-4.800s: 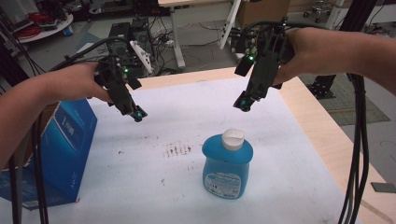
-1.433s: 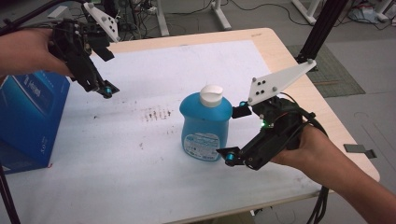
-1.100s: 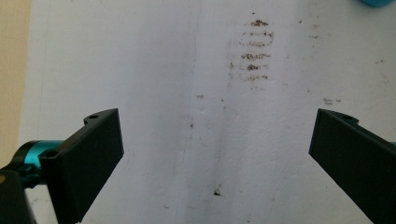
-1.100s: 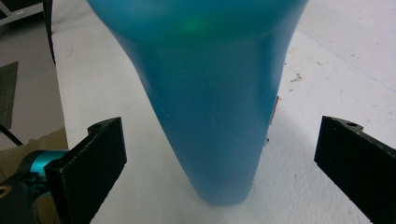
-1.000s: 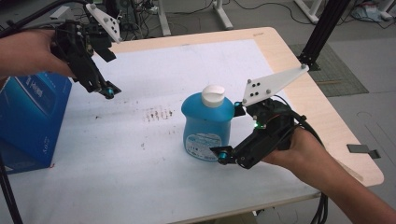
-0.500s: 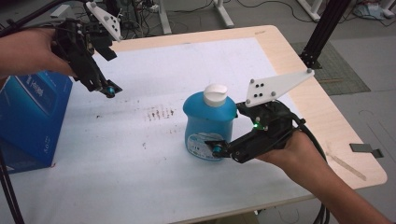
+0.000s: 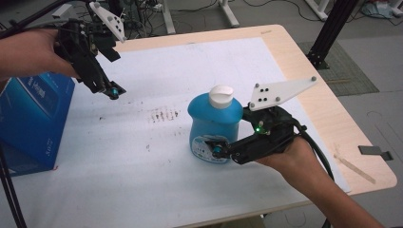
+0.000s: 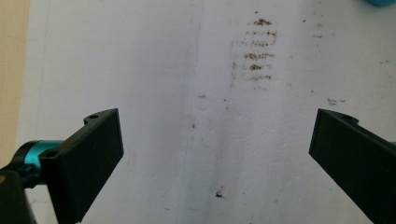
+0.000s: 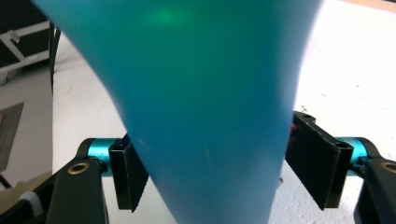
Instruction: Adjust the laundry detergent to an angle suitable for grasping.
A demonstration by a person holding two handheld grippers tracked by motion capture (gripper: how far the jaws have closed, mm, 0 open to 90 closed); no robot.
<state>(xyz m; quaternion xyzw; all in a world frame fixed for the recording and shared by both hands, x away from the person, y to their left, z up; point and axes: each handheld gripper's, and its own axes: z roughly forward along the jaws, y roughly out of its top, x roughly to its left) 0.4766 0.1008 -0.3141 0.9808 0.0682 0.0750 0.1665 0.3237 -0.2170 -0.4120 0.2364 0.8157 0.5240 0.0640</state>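
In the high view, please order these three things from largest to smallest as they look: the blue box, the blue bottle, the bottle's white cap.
1. blue box, cut off by the picture's edge
2. blue bottle
3. white cap

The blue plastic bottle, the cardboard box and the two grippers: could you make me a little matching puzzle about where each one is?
Things:
1. blue plastic bottle with white cap
2. blue cardboard box
3. left gripper
4. right gripper

Places:
A. held above the white sheet, jaws wide apart
B. at the table's left edge
C. upright mid-table
D. low at the bottle's base, jaws either side of it

Pairs: 1-C, 2-B, 3-A, 4-D
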